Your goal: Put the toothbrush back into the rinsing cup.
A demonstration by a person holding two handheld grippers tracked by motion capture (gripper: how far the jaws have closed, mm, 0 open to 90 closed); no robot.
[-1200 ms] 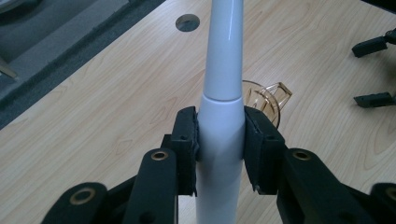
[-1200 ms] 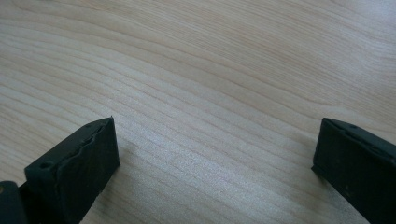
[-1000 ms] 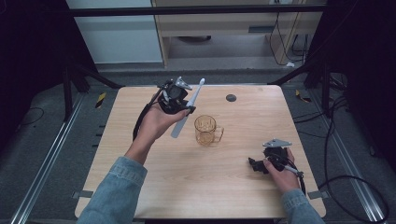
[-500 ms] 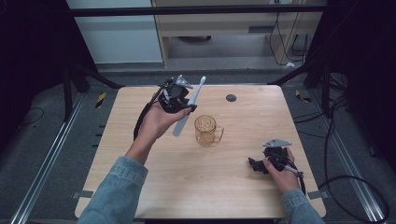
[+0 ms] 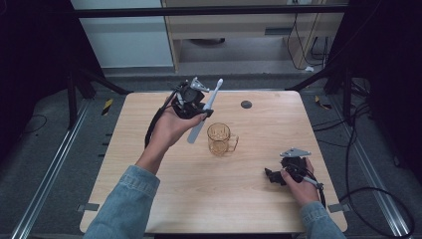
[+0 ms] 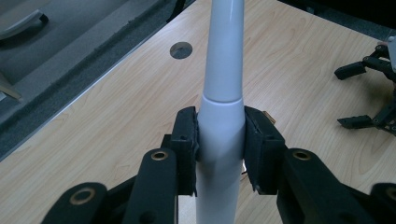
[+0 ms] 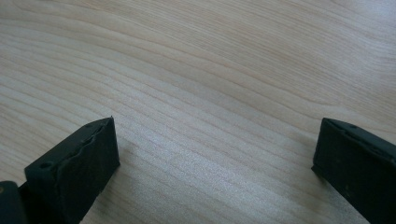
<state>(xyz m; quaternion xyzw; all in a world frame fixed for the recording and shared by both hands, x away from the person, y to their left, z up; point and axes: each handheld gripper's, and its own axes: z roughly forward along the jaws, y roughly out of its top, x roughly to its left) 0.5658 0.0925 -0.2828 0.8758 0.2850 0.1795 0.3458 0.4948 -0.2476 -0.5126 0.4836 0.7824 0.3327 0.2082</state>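
- The electric toothbrush (image 6: 220, 126), white, is clamped at its thick handle between the two black pads (image 6: 185, 140) of the left gripper (image 6: 219, 135); its slimmer neck runs up out of the left gripper view.
- In the high view the toothbrush (image 5: 205, 110) is held tilted above the table, its upper end pointing away from the person and its lower end hanging just above and left of the amber glass mug (image 5: 220, 139).
- The left gripper (image 5: 190, 99) is raised off the wooden table (image 5: 199, 199) in the person's left hand (image 5: 171, 127), over the far left part.
- The mug stands upright near the table's middle, handle to the right.
- The right gripper (image 7: 215, 154) rests low over bare wood with its jaws spread wide and nothing between them; in the high view it (image 5: 276, 175) sits near the right front edge, well apart from the mug.
- A small dark round hole (image 5: 246, 104) lies near the far edge.
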